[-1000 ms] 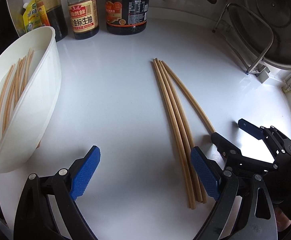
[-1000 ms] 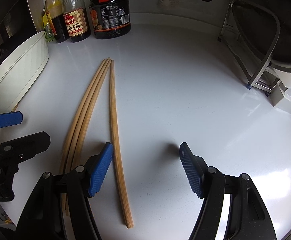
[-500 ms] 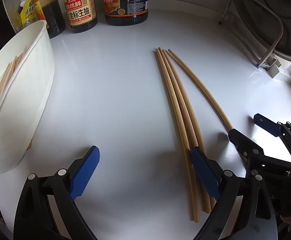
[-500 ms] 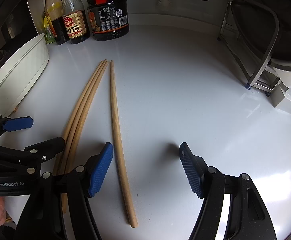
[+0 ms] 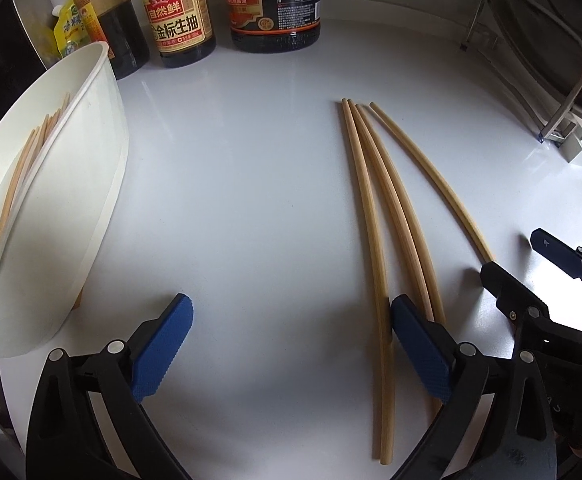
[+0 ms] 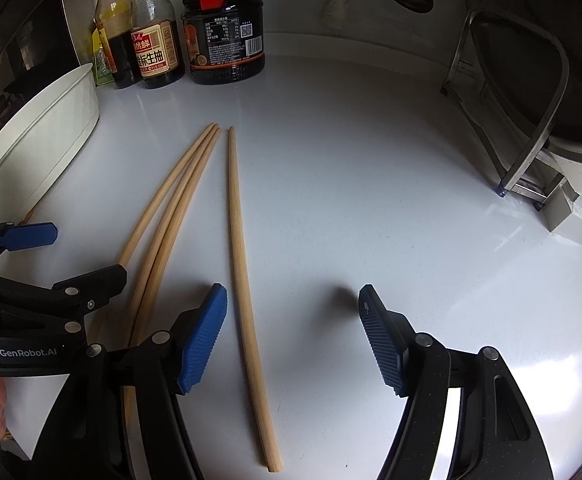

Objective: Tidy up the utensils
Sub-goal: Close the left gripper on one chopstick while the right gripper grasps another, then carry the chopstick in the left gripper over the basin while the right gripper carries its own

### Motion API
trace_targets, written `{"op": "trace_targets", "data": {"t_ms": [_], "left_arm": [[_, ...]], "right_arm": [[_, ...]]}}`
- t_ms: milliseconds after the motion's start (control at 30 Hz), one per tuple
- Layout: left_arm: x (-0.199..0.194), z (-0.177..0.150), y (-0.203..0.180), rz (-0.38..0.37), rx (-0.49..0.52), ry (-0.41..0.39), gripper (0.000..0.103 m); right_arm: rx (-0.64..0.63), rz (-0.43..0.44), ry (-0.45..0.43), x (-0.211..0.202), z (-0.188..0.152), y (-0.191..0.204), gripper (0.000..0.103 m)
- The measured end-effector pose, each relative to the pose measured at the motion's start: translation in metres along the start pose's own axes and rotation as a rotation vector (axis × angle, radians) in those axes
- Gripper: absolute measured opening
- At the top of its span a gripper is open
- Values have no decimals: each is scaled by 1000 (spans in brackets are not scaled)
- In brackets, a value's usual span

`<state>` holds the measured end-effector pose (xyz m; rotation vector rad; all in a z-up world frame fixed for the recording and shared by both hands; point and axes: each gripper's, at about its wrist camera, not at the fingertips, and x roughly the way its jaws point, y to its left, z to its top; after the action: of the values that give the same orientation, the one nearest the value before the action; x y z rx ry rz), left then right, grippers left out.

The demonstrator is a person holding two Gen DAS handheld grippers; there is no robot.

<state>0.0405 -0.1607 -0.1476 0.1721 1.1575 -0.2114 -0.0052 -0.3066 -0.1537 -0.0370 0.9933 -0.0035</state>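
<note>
Four chopsticks (image 5: 387, 216) lie on the white counter (image 5: 251, 200) — three bunched, one apart to their right. Both the left gripper (image 5: 291, 344) and right gripper (image 6: 293, 336) hover spread wide, holding nothing. Bare counter separates the chopsticks from the white tub (image 5: 63, 208) at the left edge.

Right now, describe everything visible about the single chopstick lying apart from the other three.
The lone chopstick is a long, slim, round stick of pale wood or bamboo, plain and unmarked, tapering toward its far tip. It lies flat on the white counter, just right of the bundle of three, nearly touching them at the far tips and spreading away nearer the camera. Its near part sits between the open right tongs, untouched.
</note>
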Motion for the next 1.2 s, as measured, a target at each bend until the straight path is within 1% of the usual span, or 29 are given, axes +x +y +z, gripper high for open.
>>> {"op": "trace_targets", "data": {"t_ms": [133,267,300,333,367,433,467,500,533,600,633,667,700,733,900,1000,1100,1200], "left_arm": [[-1,1,2,1,-12,-4,98],[0,2,1,-14,-7,-8,96],[-1,1,0,-16,3,-10,94],[-2,1,-1,-20,10,-18,88],[-4,0,-3,-23,17,-27,85],[-8,-1,-7,-30,33,-40,69],[-9,-1,-9,-37,43,-44,66],[-10,-1,-12,-43,54,-46,58],[-11,-1,-14,-47,66,-48,54],[-14,-1,-17,-55,78,-48,34],[-14,-1,-18,-57,83,-48,23],[-14,0,-19,-59,86,-46,19],[-14,0,-18,-62,87,-43,9],[-14,1,-17,-67,85,-38,7],[-15,4,-9,-86,66,-8,7],[-26,4,-3,-108,57,-22,7],[-43,8,4,-147,36,-32,7],[-68,15,15,-169,29,-70,7]], "right_arm": [[0,17,-1,1,1,0,65],[-30,35,-9,0,2,2,59],[-35,40,-9,0,2,3,57],[-41,42,-10,0,2,4,53],[-47,47,-10,0,3,6,49],[-63,53,-8,-1,4,9,44],[-69,58,-5,-1,4,11,42],[-74,67,-2,-1,5,12,41],[-80,73,0,-1,6,14,38],[-92,84,4,-1,6,17,29],[-102,86,6,-2,7,19,13],[-112,82,12,-2,7,21,6],[-116,81,16,-2,8,22,6],[-112,87,20,-2,8,22,6],[-53,112,33,-5,8,16,6],[-5,126,20,-15,10,12,6],[52,148,7,-27,17,11,6],[77,152,-21,-45,27,16,6]]}}
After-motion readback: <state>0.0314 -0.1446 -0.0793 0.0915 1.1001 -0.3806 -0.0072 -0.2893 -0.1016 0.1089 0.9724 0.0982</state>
